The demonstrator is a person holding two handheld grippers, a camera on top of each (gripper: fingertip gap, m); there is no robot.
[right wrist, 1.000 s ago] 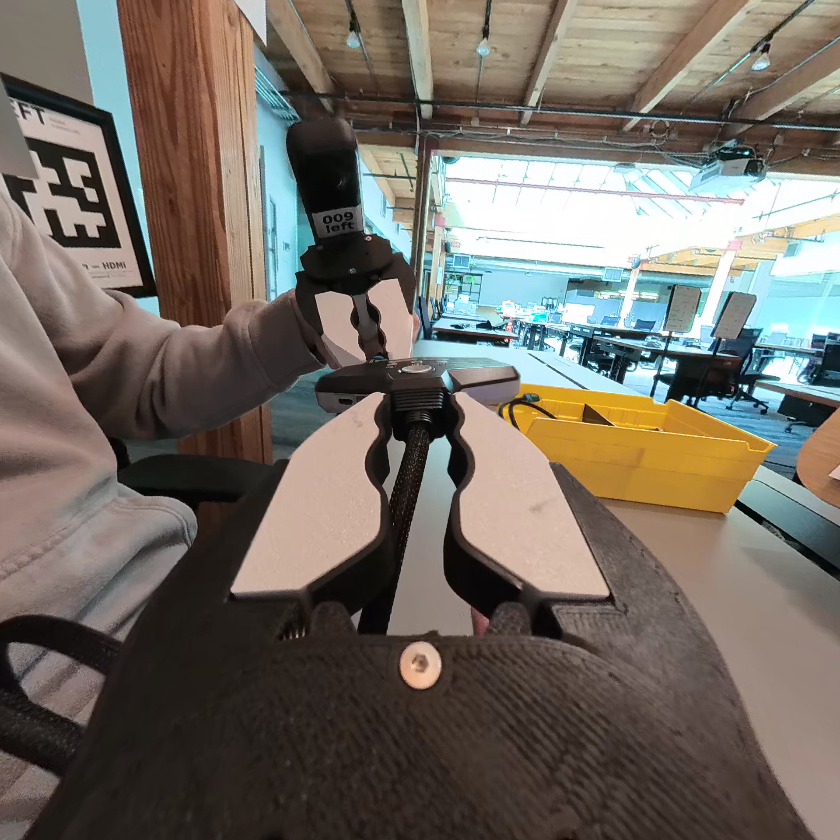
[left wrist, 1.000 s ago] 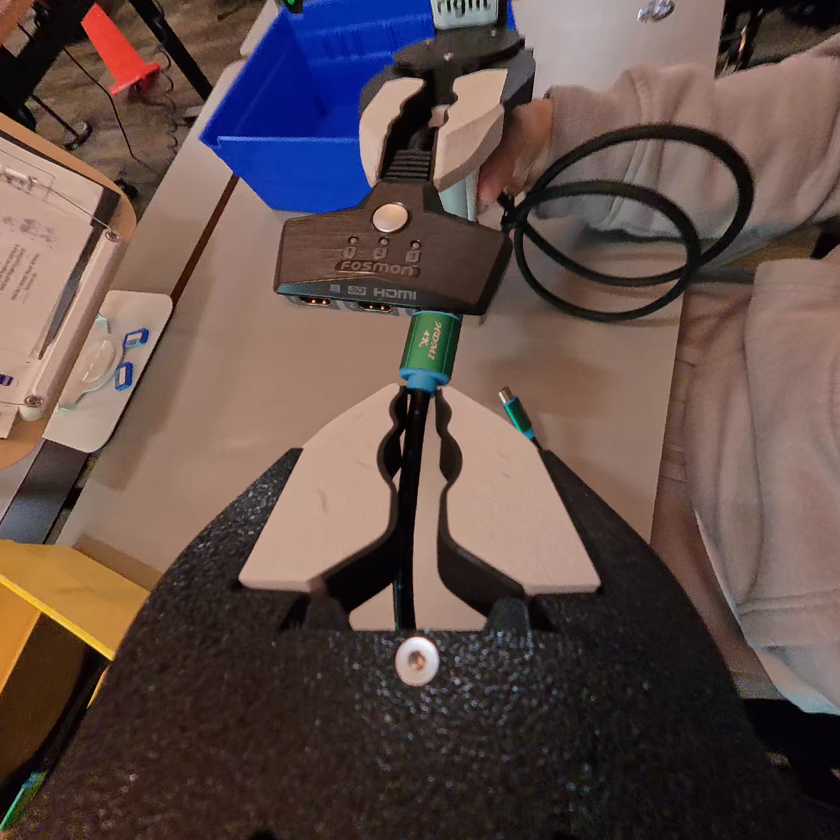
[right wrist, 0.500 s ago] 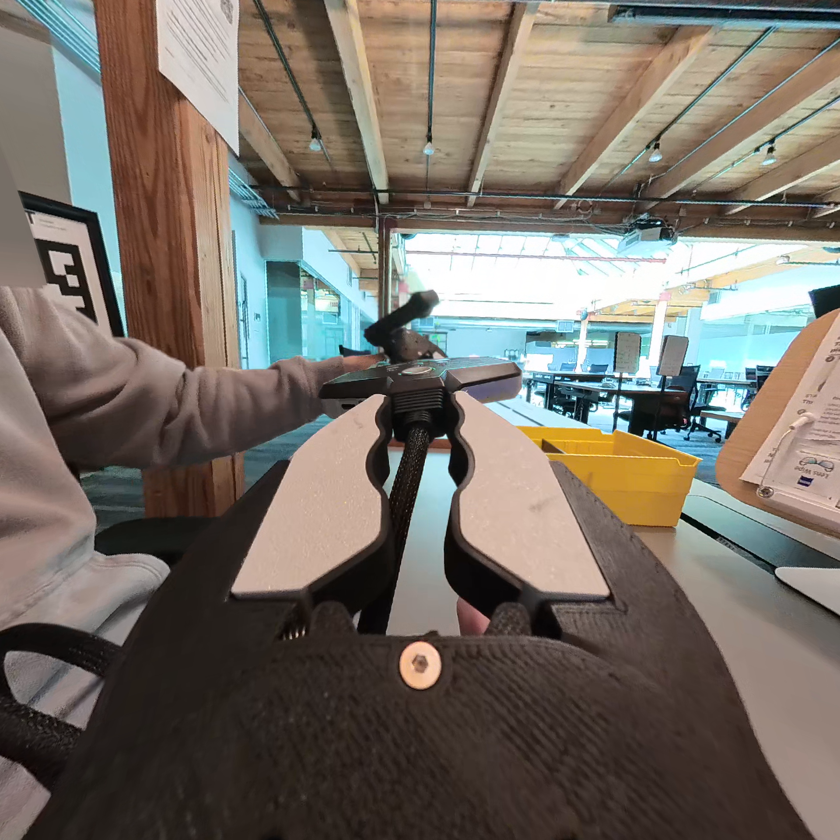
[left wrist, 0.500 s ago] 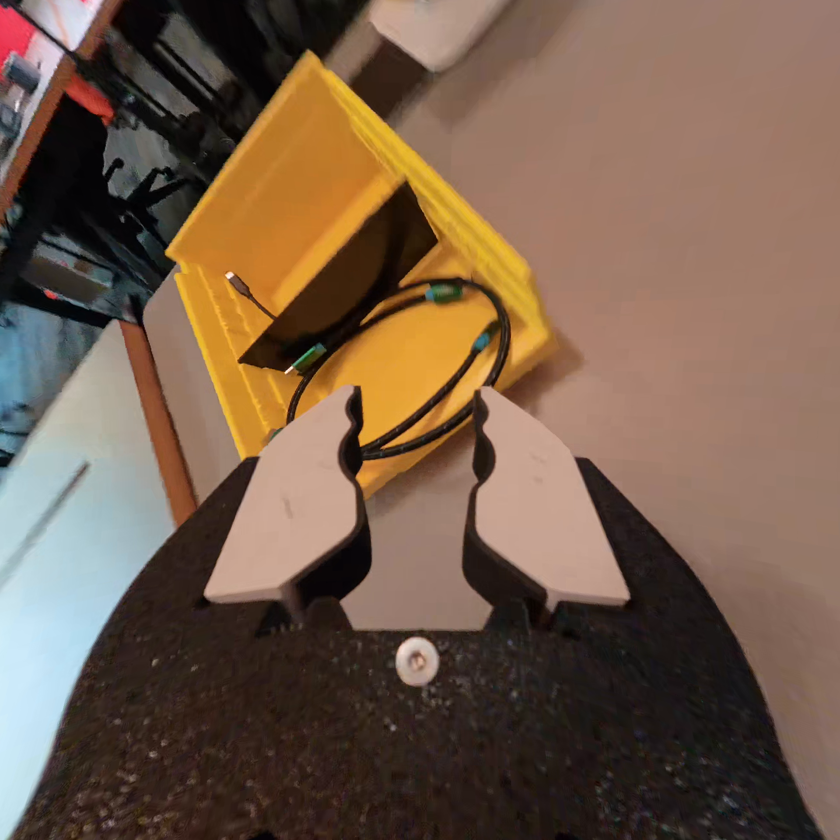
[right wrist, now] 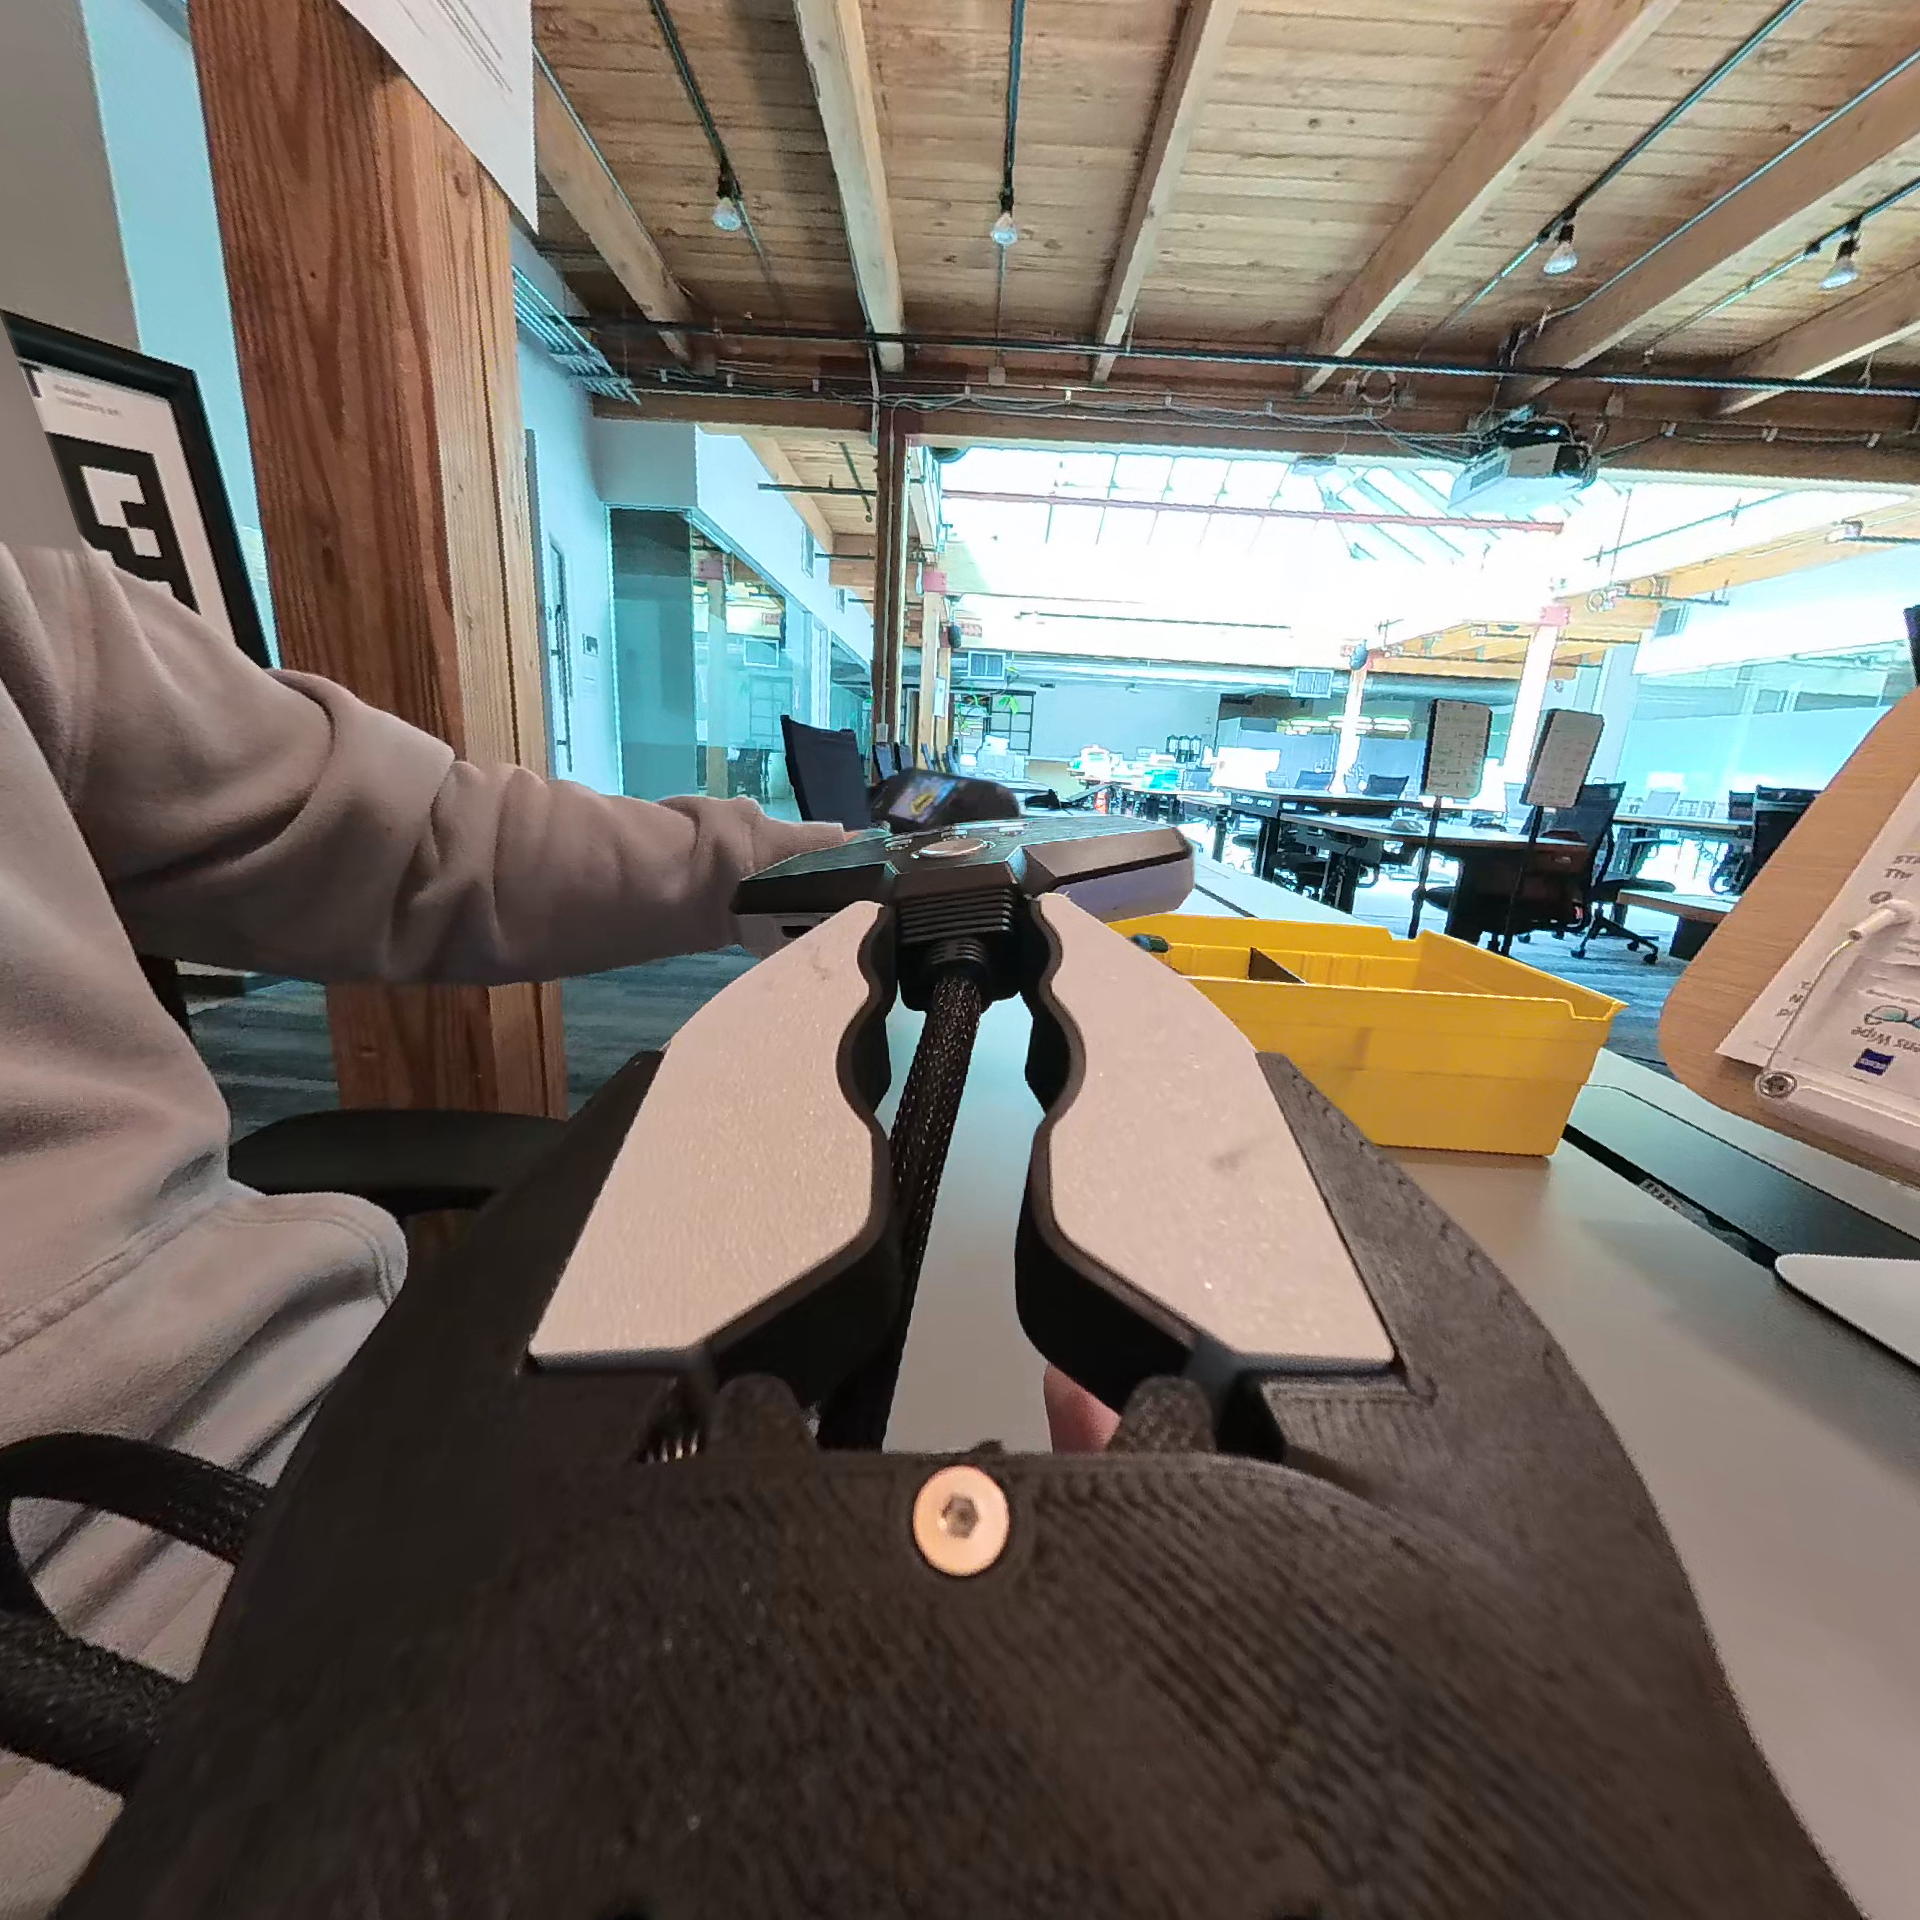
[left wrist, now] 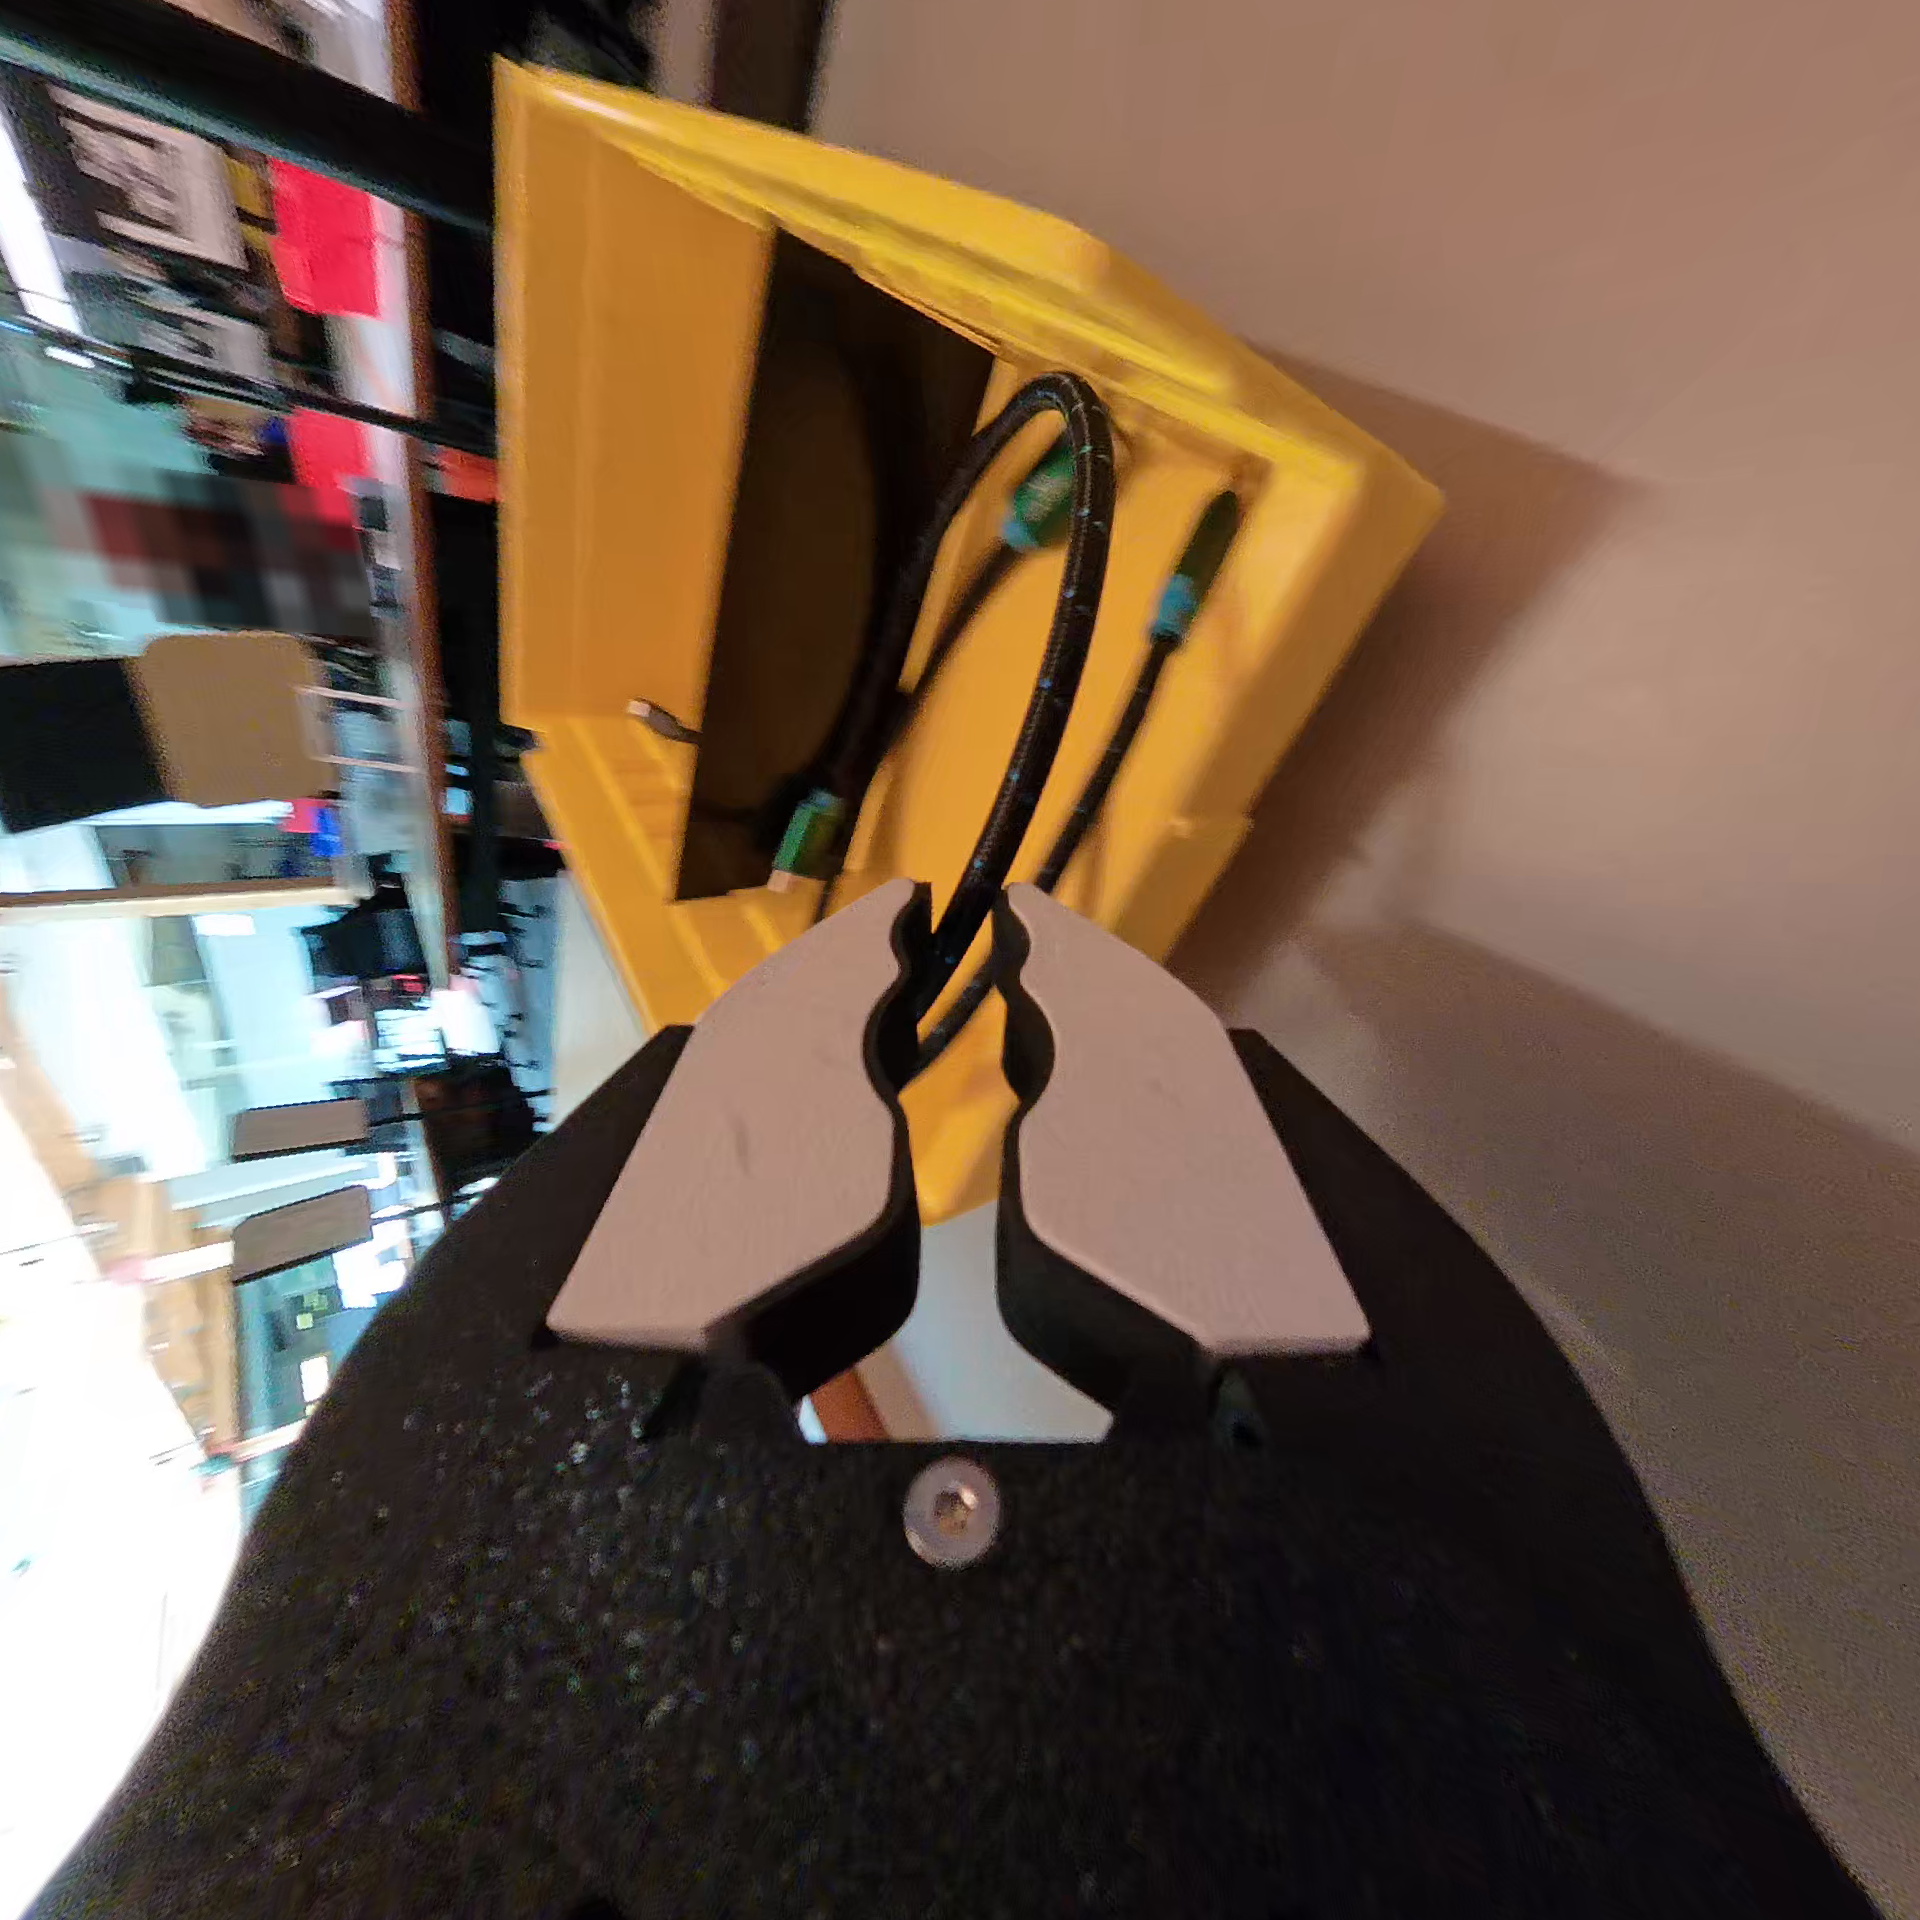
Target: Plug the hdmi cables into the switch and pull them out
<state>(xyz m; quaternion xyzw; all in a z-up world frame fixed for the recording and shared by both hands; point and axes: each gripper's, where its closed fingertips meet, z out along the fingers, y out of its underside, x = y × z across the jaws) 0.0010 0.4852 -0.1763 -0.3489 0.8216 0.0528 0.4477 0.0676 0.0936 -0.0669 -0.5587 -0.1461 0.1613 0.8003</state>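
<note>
In the left wrist view my left gripper point(left wrist: 963, 902) is shut on a black braided HDMI cable point(left wrist: 1049, 675) that loops out of the yellow bin point(left wrist: 1299, 623). Green and teal plugs point(left wrist: 1039, 499) lie in the bin. In the right wrist view my right gripper point(right wrist: 958, 909) is shut on the ribbed cable neck of the black HDMI switch point(right wrist: 1091, 847) and holds it level above the table. The switch's ports are hidden. The left gripper point(right wrist: 925, 800) shows small behind the switch, by the yellow bin point(right wrist: 1403, 1070).
A grey table point(right wrist: 1662, 1403) carries the bin. A wooden stand with papers point(right wrist: 1818, 987) is at the right edge. A wooden post point(right wrist: 384, 520) and the person's grey sleeve point(right wrist: 416, 852) are at the left. A black divider point(left wrist: 790, 582) stands inside the bin.
My left gripper let go of the green-plug cable at the switch, swung to the yellow bin, opened, and has now shut on a black cable there. The right gripper still holds the switch.
</note>
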